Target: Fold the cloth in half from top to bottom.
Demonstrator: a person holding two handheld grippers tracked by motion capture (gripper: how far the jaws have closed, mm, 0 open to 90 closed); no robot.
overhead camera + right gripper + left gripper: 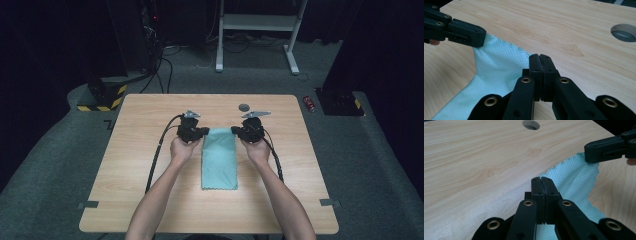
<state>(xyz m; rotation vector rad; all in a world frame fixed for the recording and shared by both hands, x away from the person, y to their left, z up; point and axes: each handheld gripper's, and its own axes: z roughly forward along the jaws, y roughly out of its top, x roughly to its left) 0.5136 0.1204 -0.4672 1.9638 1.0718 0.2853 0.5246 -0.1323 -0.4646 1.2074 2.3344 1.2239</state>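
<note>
Cloth [219, 160] sits mid-frame on the table [140, 150], both the left gripper [200, 132] and right gripper [239, 131] clamped shut on its top corners, probably so it lifts evenly for folding.

Wooden table [150, 115], grey carpet [60, 150], white desk frame [257, 22], dark curtains [50, 40]

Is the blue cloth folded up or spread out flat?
Folded, it seems: the cloth lies as a narrow strip, its far corners pinched by the left gripper and right gripper.
</note>
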